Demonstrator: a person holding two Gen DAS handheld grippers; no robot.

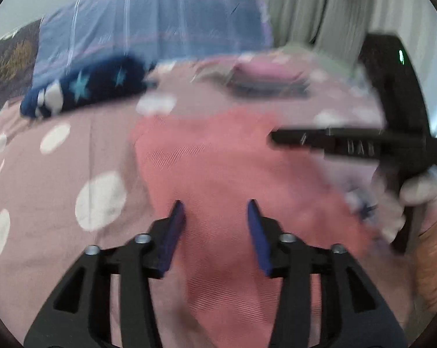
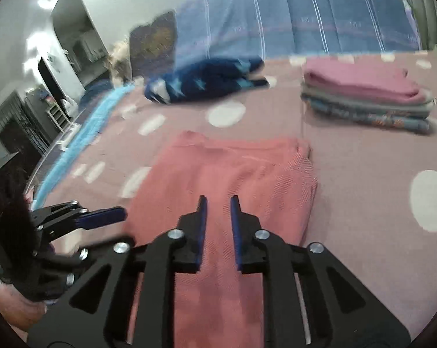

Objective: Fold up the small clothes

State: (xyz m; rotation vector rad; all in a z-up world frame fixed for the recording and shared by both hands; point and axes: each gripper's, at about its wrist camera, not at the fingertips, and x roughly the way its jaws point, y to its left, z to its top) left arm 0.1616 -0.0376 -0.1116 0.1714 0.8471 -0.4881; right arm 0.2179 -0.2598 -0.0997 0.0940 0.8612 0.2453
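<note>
A salmon-pink knit garment (image 1: 218, 168) lies folded on the pink polka-dot bedspread (image 1: 59, 174); it also shows in the right wrist view (image 2: 233, 168). My left gripper (image 1: 215, 203) is open and empty, its jaws hovering over the garment's near part. My right gripper (image 2: 218, 198) is open with a narrow gap, empty, over the garment's near edge. The right gripper appears side-on in the left wrist view (image 1: 279, 139), at the garment's right side. The left gripper appears in the right wrist view (image 2: 114, 213), at the garment's left edge. Both views are motion-blurred.
A stack of folded clothes (image 2: 363, 98) with a magenta piece on top sits at the back right of the bedspread (image 2: 363, 174). A dark blue star-print garment (image 2: 207, 78) lies at the back. A blue striped blanket (image 2: 291, 20) is behind. Furniture stands at the left.
</note>
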